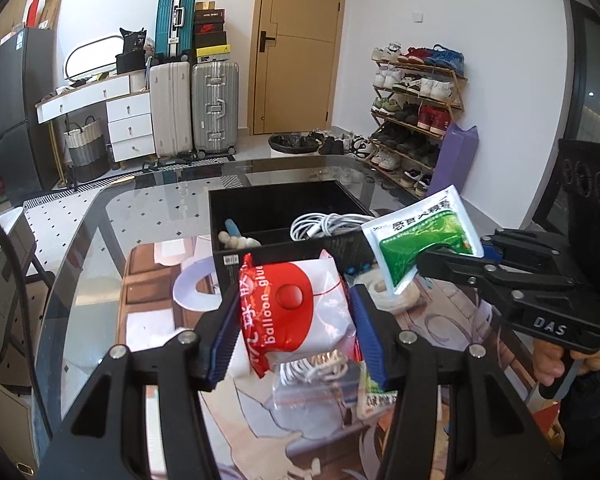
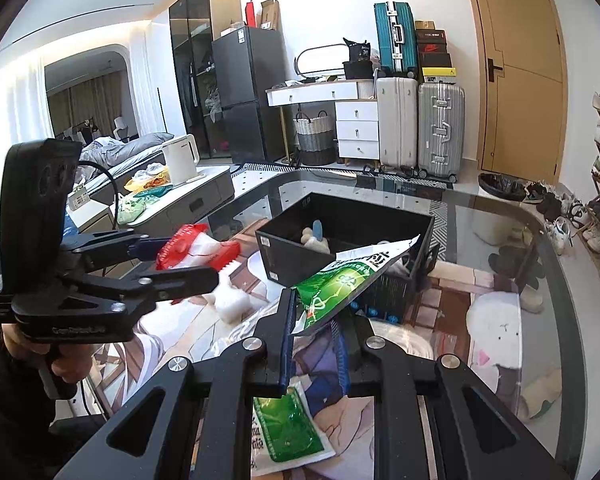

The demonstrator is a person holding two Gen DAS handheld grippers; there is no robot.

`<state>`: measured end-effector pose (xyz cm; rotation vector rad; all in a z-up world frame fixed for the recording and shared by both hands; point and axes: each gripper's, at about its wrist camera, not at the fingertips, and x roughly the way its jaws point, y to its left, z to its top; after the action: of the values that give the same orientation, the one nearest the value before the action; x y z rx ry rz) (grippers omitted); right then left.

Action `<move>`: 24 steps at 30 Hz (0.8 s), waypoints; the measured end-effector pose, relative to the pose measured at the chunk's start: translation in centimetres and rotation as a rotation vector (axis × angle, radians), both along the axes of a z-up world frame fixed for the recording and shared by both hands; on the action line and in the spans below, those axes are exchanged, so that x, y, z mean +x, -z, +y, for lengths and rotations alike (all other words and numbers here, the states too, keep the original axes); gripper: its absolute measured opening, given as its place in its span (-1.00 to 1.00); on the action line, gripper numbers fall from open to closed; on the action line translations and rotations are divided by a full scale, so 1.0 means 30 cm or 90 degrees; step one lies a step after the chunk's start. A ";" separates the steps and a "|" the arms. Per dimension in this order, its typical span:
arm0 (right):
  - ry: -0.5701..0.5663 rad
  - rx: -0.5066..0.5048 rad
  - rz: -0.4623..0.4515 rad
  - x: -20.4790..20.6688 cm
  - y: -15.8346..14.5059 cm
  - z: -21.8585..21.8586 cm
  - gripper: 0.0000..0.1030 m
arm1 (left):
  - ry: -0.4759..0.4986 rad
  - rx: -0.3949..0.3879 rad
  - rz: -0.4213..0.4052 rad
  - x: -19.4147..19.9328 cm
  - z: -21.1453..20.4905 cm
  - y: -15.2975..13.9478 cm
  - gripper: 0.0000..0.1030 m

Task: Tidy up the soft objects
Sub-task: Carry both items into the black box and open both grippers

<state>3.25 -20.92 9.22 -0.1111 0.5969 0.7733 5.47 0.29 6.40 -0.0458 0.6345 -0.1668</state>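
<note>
My left gripper is shut on a red and white balloon-glue packet and holds it above the table, just in front of the black divided box. It also shows in the right wrist view. My right gripper is shut on a green and white sachet, held up by the box's near right corner; the sachet also shows in the left wrist view. The box holds a coiled white cable and small pale items with a blue piece.
A second green sachet and a clear bag with white cord lie on the glass table below the grippers. A white fluffy piece lies left of the box. Suitcases, a door and a shoe rack stand behind.
</note>
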 end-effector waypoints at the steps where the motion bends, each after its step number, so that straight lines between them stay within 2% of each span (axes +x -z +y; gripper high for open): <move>1: 0.001 0.000 -0.002 0.005 -0.005 0.003 -0.66 | -0.001 0.001 -0.002 0.011 0.001 -0.003 0.03; 13: 0.012 0.003 -0.010 0.093 -0.029 0.028 -0.66 | -0.016 0.005 -0.016 0.131 0.023 -0.036 0.03; 24: 0.020 0.010 0.002 0.207 -0.024 0.049 -0.66 | -0.034 0.008 -0.002 0.232 0.031 -0.003 0.03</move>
<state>9.47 -19.45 9.93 -0.0863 0.5940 0.7476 12.42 1.20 6.48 -0.0505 0.6303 -0.1113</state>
